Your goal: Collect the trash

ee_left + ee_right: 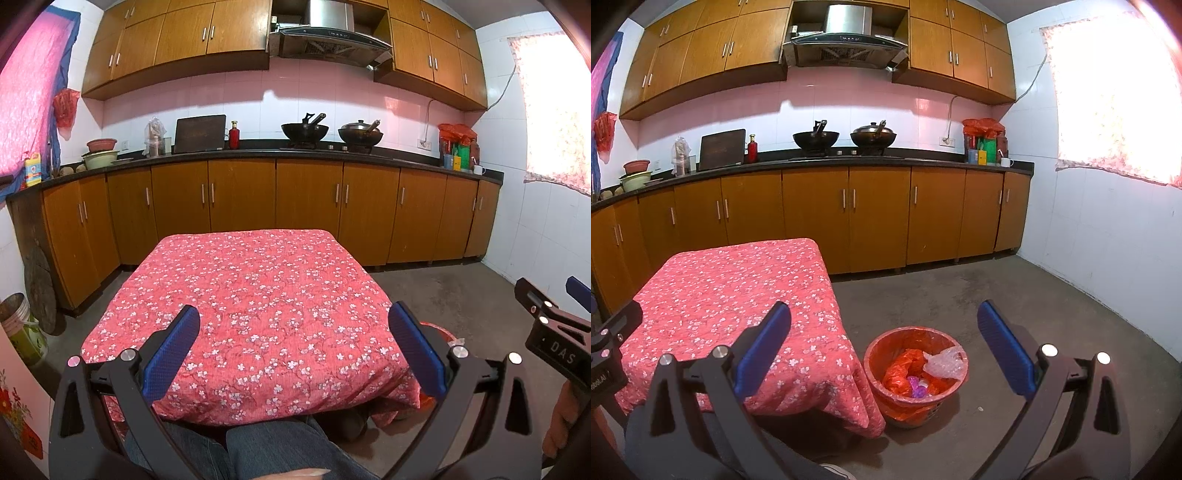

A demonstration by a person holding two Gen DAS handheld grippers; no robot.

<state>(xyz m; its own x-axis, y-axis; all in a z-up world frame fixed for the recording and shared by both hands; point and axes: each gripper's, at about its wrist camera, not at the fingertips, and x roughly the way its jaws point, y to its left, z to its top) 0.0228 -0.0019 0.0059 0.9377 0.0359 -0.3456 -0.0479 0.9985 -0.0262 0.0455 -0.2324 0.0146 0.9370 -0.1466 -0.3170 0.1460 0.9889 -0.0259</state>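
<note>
A small red waste bin [916, 373] lined with a red bag stands on the floor by the table's right front corner. Inside it lie crumpled clear plastic [942, 363], red plastic and something purple. A sliver of the bin [441, 334] shows behind the right finger in the left wrist view. My left gripper [293, 354] hangs open above the near edge of the table with the red floral cloth [255, 306], holding nothing. My right gripper [884, 354] is open and empty, above and in front of the bin. No loose trash shows on the cloth.
A person's knees in jeans [280, 450] sit under the table's near edge. Wooden cabinets [306, 199] and a dark counter with two woks [304, 131] run along the back wall. A bucket [20, 328] stands at the left. Bare concrete floor [1015, 295] lies right of the table.
</note>
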